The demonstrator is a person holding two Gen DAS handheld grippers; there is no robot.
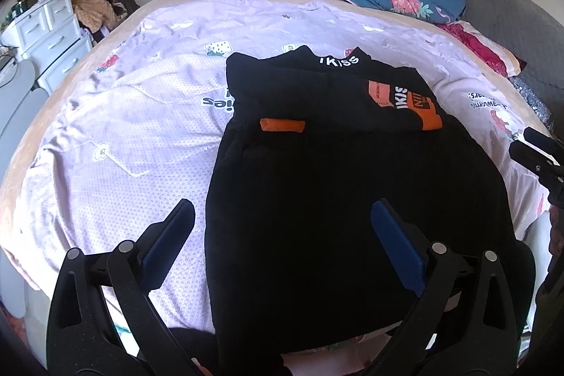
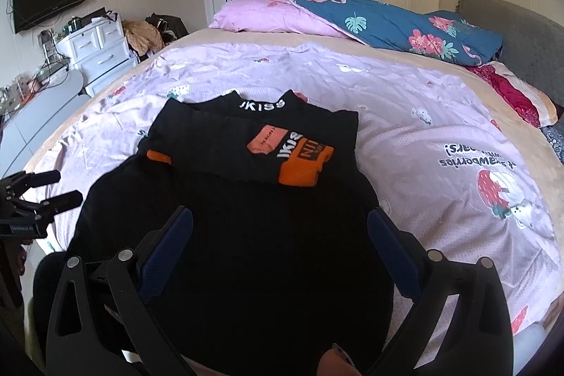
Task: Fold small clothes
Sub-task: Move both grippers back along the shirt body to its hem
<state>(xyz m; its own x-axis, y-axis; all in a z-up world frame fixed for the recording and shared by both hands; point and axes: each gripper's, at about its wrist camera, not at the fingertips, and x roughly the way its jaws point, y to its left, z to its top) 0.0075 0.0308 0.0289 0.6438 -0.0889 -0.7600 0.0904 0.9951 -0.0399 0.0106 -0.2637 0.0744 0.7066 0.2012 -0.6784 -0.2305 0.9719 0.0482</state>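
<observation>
Bed [image 1: 141,136]: lilac strawberry-print cover
Black garment [image 1: 335,199]: flat at centre, collar toward 12 o'clock
Left gripper [image 1: 282,235]: wide apart, holding nothing
Right gripper [image 2: 280,235]: wide apart, holding nothing

Black tool [image 1: 282,217] arms, blue pads [image 1: 398,245], silver pivot screws [image 1: 438,248].

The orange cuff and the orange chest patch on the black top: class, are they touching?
Apart. In the left wrist view the orange cuff lies left of the orange patch, with plain black top between them.
</observation>
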